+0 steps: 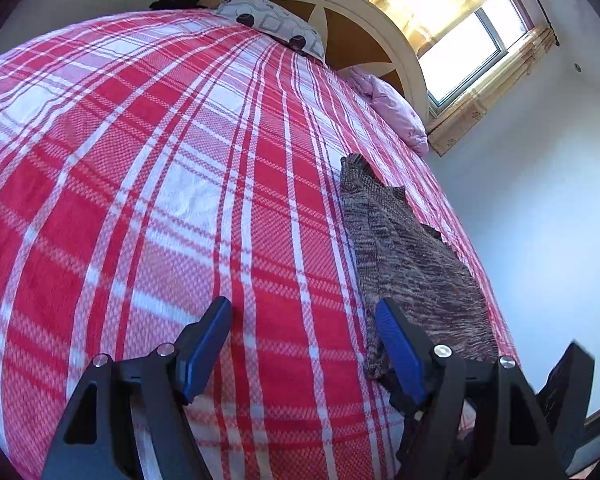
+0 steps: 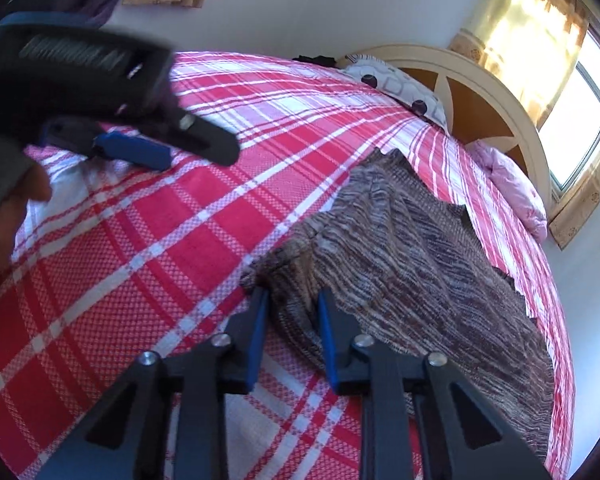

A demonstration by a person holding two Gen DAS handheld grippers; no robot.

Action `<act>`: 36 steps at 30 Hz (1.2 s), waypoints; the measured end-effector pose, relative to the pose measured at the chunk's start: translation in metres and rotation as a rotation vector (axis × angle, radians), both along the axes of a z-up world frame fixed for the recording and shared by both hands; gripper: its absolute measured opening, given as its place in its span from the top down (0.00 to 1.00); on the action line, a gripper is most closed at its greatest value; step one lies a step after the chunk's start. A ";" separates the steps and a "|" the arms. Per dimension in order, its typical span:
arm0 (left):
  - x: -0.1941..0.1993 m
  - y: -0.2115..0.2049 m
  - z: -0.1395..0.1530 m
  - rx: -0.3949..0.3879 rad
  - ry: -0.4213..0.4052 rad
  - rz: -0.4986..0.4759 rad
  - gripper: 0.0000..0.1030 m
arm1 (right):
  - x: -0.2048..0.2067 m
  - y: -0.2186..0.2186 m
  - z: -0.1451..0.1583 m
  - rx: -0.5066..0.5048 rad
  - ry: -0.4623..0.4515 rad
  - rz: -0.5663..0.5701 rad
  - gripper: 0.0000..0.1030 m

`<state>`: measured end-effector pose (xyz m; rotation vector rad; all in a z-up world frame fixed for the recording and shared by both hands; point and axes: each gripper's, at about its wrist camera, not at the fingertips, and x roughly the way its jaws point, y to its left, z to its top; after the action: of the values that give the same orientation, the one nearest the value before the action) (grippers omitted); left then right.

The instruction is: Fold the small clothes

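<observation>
A brown and grey knitted garment (image 1: 412, 248) lies spread flat along the right side of the red and white plaid bedsheet (image 1: 160, 160). My right gripper (image 2: 293, 296) is at the near left corner of the garment (image 2: 412, 248), shut on a raised bunch of the knit that fills the gap between its blue pads. My left gripper (image 1: 303, 306) hangs open over bare sheet, its right finger just beside the garment's near edge, with nothing between the pads. In the right wrist view a hand holds that left gripper at the upper left, one of its fingers (image 2: 208, 144) over the sheet.
A patterned pillow (image 1: 276, 24) and a pink pillow (image 1: 396, 108) lie at the curved headboard (image 1: 380, 28). A bright window (image 1: 476, 40) with curtains is behind. The bed's right edge runs close beside the garment, along a pale wall (image 1: 540, 200). A wide stretch of sheet lies to the left.
</observation>
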<state>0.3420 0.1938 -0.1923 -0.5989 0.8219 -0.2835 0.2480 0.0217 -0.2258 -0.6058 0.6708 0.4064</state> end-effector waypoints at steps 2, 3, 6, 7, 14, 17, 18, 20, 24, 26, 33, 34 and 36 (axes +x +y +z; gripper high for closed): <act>0.015 0.002 0.002 0.008 0.013 -0.010 0.27 | 0.001 -0.001 0.000 0.004 0.000 -0.001 0.77; 0.023 0.002 0.003 0.020 0.020 -0.015 0.27 | 0.001 -0.001 0.001 0.011 0.002 0.000 0.77; 0.052 -0.001 0.006 0.007 0.050 -0.048 0.27 | 0.001 -0.005 0.006 0.027 0.003 -0.008 0.57; 0.058 -0.002 0.006 -0.004 0.058 -0.058 0.27 | -0.001 -0.007 0.010 0.040 -0.002 0.001 0.34; 0.085 -0.012 0.010 0.055 0.065 -0.079 0.27 | -0.024 -0.001 0.009 -0.078 -0.081 0.036 0.40; 0.084 -0.008 -0.001 0.024 0.081 -0.067 0.27 | -0.012 0.003 0.004 -0.104 -0.069 0.019 0.46; 0.082 -0.008 -0.002 0.022 0.067 -0.067 0.27 | -0.007 0.006 0.003 -0.110 -0.068 0.018 0.46; 0.079 -0.008 -0.001 0.036 0.059 -0.082 0.27 | 0.000 0.009 0.001 -0.120 -0.086 0.010 0.47; 0.082 -0.008 0.008 0.024 0.051 -0.102 0.27 | -0.007 0.018 -0.009 -0.152 -0.108 0.055 0.80; 0.089 -0.015 0.016 0.035 0.023 -0.123 0.27 | -0.015 0.024 -0.015 -0.201 -0.158 0.057 0.84; 0.135 -0.059 0.018 0.037 0.062 -0.189 0.27 | -0.010 0.015 -0.010 -0.142 -0.127 0.043 0.87; 0.141 -0.063 0.016 0.053 0.073 -0.191 0.27 | -0.011 0.015 -0.011 -0.144 -0.131 0.043 0.87; 0.153 -0.072 0.010 0.064 0.096 -0.209 0.27 | -0.011 0.014 -0.010 -0.130 -0.127 0.043 0.87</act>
<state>0.4952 0.1214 -0.1821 -0.4701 0.9849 -0.4201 0.2367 0.0357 -0.2363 -0.7642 0.5662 0.3624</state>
